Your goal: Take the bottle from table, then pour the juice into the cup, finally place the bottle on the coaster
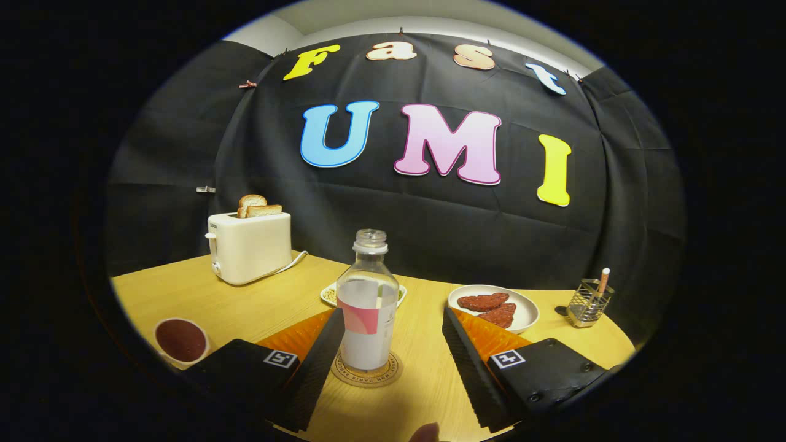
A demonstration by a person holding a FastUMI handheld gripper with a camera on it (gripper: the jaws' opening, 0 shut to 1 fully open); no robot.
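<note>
A clear plastic bottle with no cap and a pink-and-white label stands upright on a round cork coaster on the wooden table. My gripper is open, its two black ribbed fingers spread wide on either side of the bottle. The left finger is close to or just touching the bottle's side; the right finger stands well apart from it. A white cup holding dark red juice sits on the table to the left of the left finger.
A cream toaster with two slices of toast stands at the back left. Behind the bottle lies a small dish. A white plate with two reddish patties and a wire holder stand to the right.
</note>
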